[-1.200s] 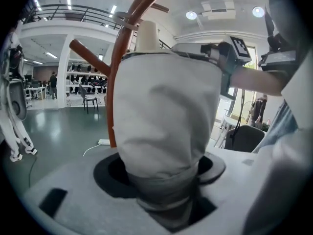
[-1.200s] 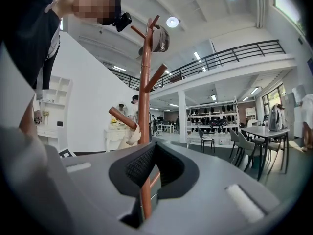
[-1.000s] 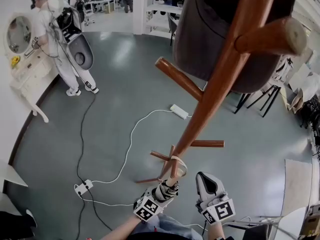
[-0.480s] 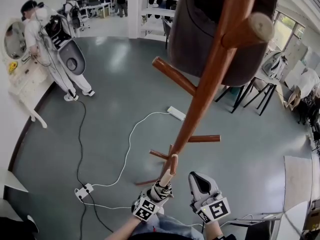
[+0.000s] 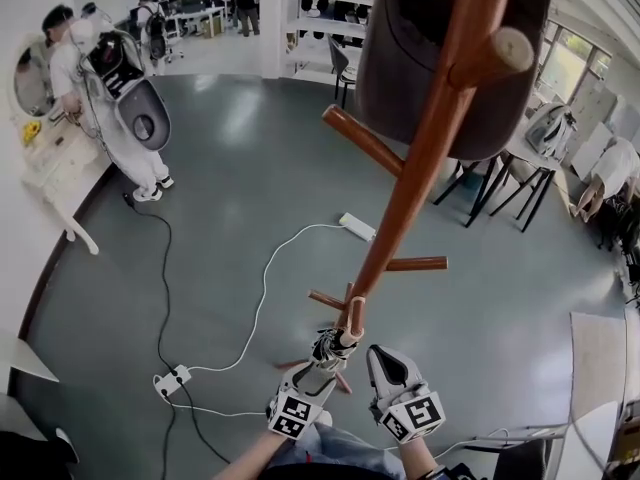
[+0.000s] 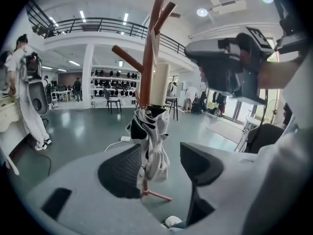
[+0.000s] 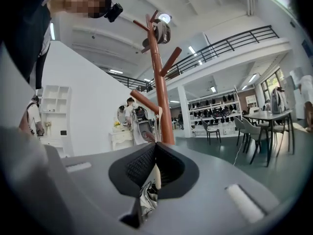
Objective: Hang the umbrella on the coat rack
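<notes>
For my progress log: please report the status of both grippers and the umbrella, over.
Left gripper: fingers apart, just been closing, umbrella between them, not pressed. Right gripper: fingers together. Umbrella hangs against the coat rack pole. No obstruction seen.

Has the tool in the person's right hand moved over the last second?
Yes. The right tool, shut on the umbrella, has shifted left in the head view, closer to the coat rack pole.

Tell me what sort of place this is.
Probably a big open lab or workshop hall: a railed mezzanine overhead, stocked shelves at the back, and a power strip with its white cable trailing across a bare grey floor.
</notes>
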